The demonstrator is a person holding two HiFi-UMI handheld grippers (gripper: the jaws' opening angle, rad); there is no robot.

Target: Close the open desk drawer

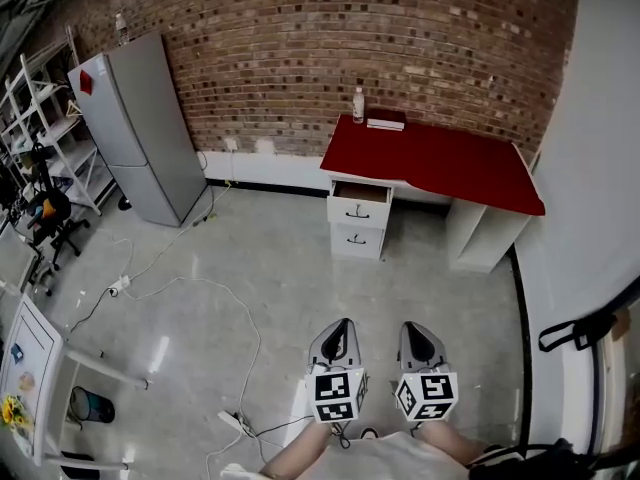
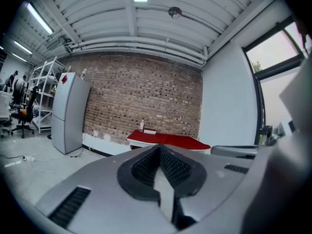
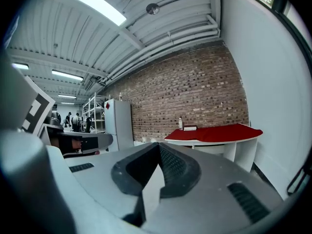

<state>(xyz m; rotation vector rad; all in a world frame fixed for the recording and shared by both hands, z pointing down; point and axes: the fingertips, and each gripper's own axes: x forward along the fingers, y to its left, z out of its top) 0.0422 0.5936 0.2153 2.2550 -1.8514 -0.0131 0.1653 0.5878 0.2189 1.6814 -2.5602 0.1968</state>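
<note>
So, progress: nothing is getting done yet; the top drawer (image 1: 360, 194) is sitting pulled out, and you are standing well apart from it across the floor.
Drawer: it is jutting out under the front edge of the desk (image 1: 440, 163) at its left end, above a lower drawer (image 1: 357, 238) that is sitting flush.
Desk top: a bottle (image 1: 358, 104) and a flat box (image 1: 386, 120) are sitting at the back left corner.
What is left: by the look of it, you are facing the whole job: walking up, setting a gripper against the drawer front, and pushing it home.
Left gripper (image 1: 343, 324): its fingers (image 2: 144, 167) are pressing together, pinching nothing and touching nothing.
Right gripper (image 1: 413, 328): its fingers (image 3: 173, 167) are likewise pressing together, empty, and it is hanging just beside the left one.
</note>
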